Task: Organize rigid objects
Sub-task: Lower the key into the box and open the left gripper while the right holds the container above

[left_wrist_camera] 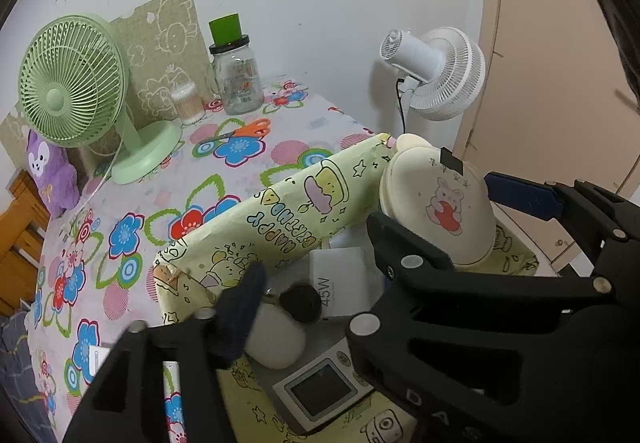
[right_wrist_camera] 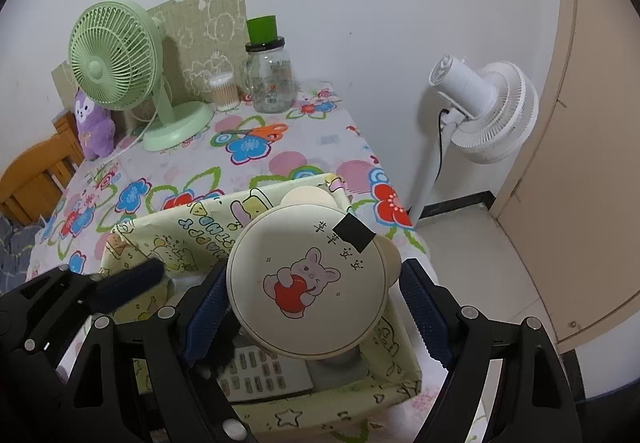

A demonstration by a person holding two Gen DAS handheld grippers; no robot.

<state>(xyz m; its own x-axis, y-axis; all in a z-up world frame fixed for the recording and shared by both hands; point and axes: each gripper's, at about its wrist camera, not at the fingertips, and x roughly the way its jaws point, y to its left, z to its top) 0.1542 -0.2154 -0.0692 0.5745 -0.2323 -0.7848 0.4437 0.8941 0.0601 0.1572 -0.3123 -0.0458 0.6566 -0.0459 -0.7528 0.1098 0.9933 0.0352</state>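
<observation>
Upper left of the floral surface (right_wrist_camera: 280,163): green fan (right_wrist_camera: 116,63), with a jar (right_wrist_camera: 272,83) to its right. Lower left: left tongs (left_wrist_camera: 316,263), jaws wide and holding nothing, angled down into the box (right_wrist_camera: 192,219), where a charger (left_wrist_camera: 340,283) lies. Lower centre: the box sits at the surface's near right corner. Above it, tilted, a round cream case (right_wrist_camera: 308,283) printed with a rabbit is gripped between the blue pads (right_wrist_camera: 204,315) of the right tongs (right_wrist_camera: 314,283). Right: white fan (right_wrist_camera: 492,111) on the floor.
</observation>
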